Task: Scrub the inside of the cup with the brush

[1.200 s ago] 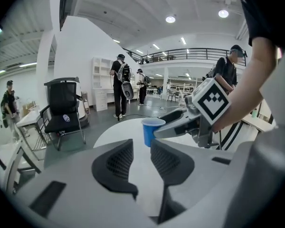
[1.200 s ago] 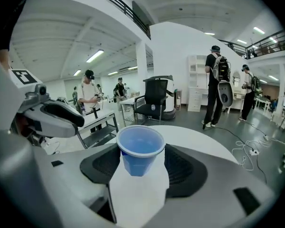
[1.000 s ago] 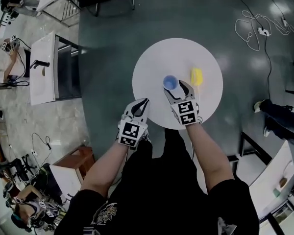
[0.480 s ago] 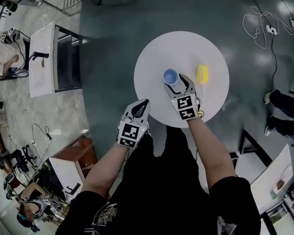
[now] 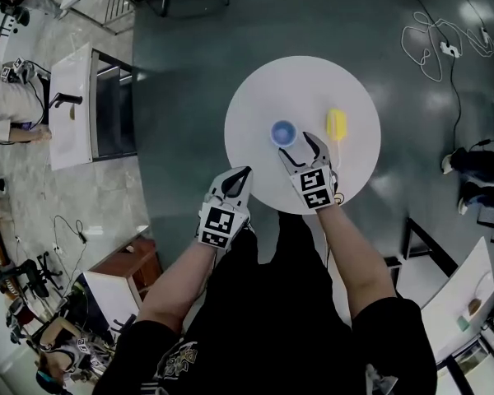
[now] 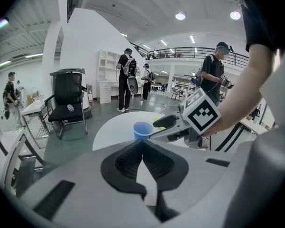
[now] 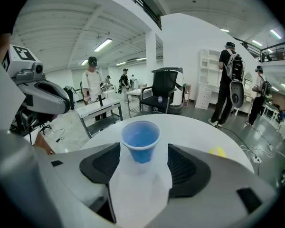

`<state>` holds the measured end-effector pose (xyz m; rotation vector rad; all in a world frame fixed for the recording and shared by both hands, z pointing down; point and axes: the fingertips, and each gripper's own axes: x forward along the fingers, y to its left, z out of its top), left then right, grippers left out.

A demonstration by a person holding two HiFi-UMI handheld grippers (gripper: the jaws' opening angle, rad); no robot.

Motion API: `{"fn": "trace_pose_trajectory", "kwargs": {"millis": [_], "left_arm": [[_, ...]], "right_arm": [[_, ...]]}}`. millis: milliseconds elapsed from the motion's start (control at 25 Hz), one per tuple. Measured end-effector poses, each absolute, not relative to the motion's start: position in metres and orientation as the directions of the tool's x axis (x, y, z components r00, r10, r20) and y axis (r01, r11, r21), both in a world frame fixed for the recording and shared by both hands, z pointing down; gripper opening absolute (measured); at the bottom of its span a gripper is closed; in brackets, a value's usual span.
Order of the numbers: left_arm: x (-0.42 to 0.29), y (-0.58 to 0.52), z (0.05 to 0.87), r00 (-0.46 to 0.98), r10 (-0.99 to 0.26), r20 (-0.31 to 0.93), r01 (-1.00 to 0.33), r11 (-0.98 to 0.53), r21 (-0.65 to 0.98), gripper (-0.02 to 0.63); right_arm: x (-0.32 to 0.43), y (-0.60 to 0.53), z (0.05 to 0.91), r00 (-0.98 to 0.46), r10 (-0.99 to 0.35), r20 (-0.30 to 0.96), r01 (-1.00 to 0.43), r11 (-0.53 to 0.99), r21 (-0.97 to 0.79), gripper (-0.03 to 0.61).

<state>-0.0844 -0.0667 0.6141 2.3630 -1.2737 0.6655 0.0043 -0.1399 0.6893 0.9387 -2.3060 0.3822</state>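
A blue cup (image 5: 282,132) stands upright near the middle of the round white table (image 5: 296,85). A yellow brush (image 5: 336,124) lies on the table to the cup's right. My right gripper (image 5: 300,146) is open just short of the cup. In the right gripper view the cup (image 7: 141,139) stands at the mouth of the jaws with a gap on each side, and the brush (image 7: 218,151) shows beyond at the right. My left gripper (image 5: 244,172) is shut and empty over the table's near left edge. In its own view the cup (image 6: 142,129) stands ahead of its closed tips (image 6: 142,141).
A white desk (image 5: 72,109) and a wooden box (image 5: 128,268) stand on the floor to the left. Cables (image 5: 432,35) lie on the floor at the back right. A black office chair (image 6: 66,103) and several standing people are beyond the table.
The head view has shifted slightly. Both grippers, the cup and the brush stay about where they were.
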Motion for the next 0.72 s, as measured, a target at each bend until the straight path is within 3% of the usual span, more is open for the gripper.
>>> {"fn": "trace_pose_trajectory", "kwargs": {"millis": [400,440,520,720], "left_arm": [[-0.079,-0.052,0.594,0.504,-0.66,0.557,-0.83,-0.548,0.102,0.009],[-0.081,-0.05,0.592,0.502,-0.659,0.56,-0.832,-0.544,0.107,0.009],[-0.081,-0.045,0.587,0.51,-0.652,0.561,-0.833,-0.537,0.133,0.009],[-0.071,-0.035,0.565,0.56,-0.629,0.539,-0.814,-0.54,0.215,0.009]], "right_arm": [[0.036,-0.107,0.649,-0.531,-0.607,0.591,-0.807,0.574,-0.135,0.29],[0.039,-0.103,0.64,-0.529,-0.624,0.575,-0.82,0.55,-0.158,0.258],[0.042,-0.094,0.619,-0.534,-0.651,0.539,-0.833,0.515,-0.203,0.042],[0.045,-0.071,0.565,-0.547,-0.698,0.461,-0.836,0.486,-0.256,0.023]]}}
